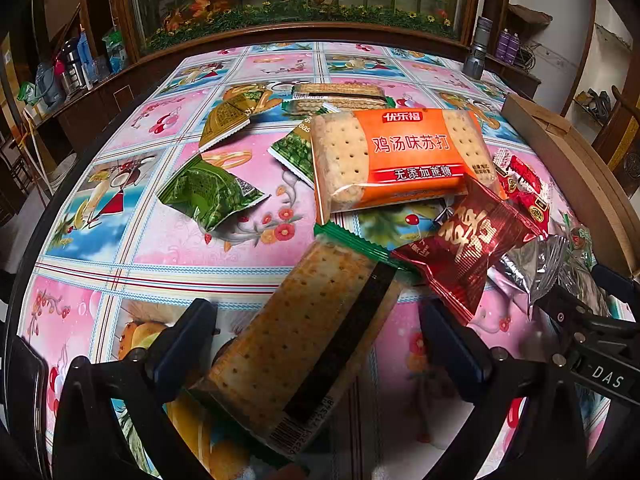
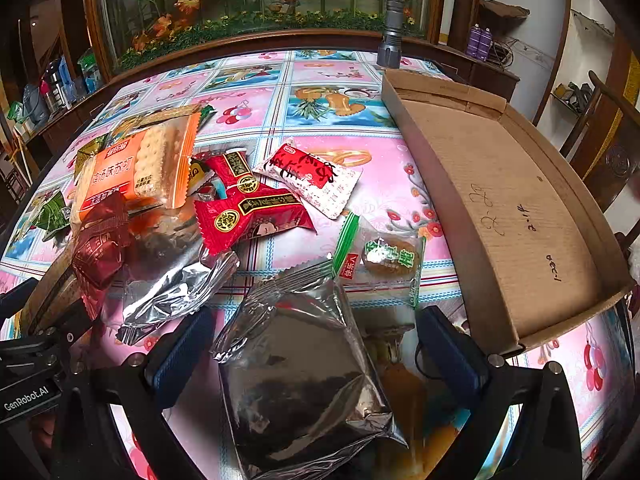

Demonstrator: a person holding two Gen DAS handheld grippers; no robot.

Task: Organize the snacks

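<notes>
A: How many snacks do you count on the table (image 1: 168,264)?

B: In the left wrist view I count three green bags; the nearest one (image 1: 210,194) lies alone on the left. There is one orange cracker pack (image 1: 396,156) in the middle, and two more cracker packs far behind it, one with a black stripe (image 1: 340,94). One dark red packet (image 1: 468,256) lies on the right.

A: And the grippers?

B: The left gripper (image 1: 316,344) has its jaws wide apart. A long cracker pack (image 1: 308,332) lies between them; I see a gap on both sides, so nothing is gripped. The right gripper (image 2: 316,352) is also wide open. A silver foil bag (image 2: 308,376) lies between its fingers, not squeezed.

A: What does the right view add?

B: It shows the cardboard box (image 2: 508,208) on the right, open on top. Also a second silver bag (image 2: 176,284), a bright red packet (image 2: 252,208), a white and red packet (image 2: 312,180) and a clear wrapper with a round cake (image 2: 388,260). In the left view, only the box edge appears.

A: Is there room for moving?

B: The box wall stands near the cake wrapper. Bare cloth lies between the snacks and the far table edge, where a grey flashlight (image 2: 390,36) stands upright just behind the box corner. The near-left cloth in the left view is also free.
</notes>
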